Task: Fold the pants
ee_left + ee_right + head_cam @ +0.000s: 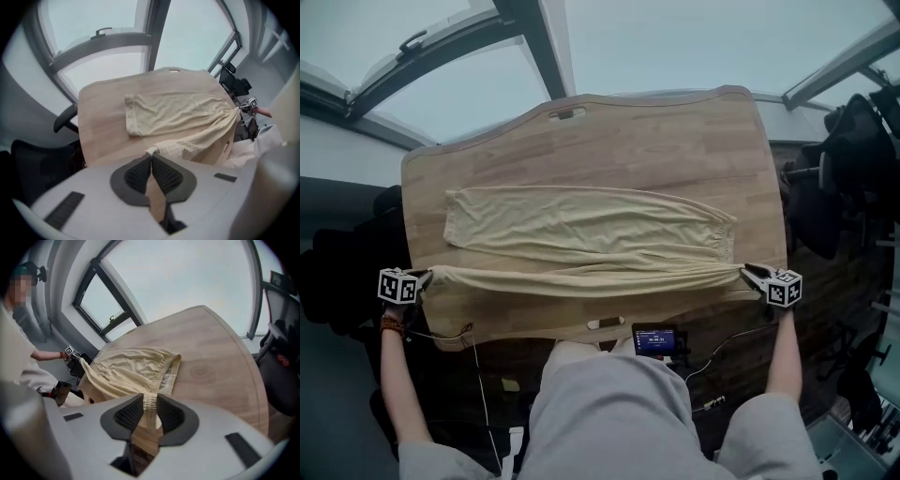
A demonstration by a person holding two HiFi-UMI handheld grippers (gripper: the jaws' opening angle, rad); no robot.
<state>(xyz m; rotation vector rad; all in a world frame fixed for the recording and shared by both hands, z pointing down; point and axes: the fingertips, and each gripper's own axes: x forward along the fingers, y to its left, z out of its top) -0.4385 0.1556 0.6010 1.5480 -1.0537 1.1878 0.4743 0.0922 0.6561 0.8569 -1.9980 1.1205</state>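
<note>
Pale yellow pants [581,230] lie lengthwise across the wooden table [675,150], hems at the left and gathered waistband at the right. The far leg rests flat. The near leg is lifted and stretched taut between my two grippers along the table's front edge. At the left end my left gripper [427,278] is shut on the hem corner [151,151], pads pressed together on the cloth. My right gripper [748,274] is shut on the elastic waistband [149,401], which runs between its pads. Both marker cubes sit just off the table's side edges.
A small device with a lit screen [654,339] and cables sit at the table's near edge by the person's lap. Black office chairs stand to the right [853,159] and left [65,119]. Windows rise behind the table's far edge.
</note>
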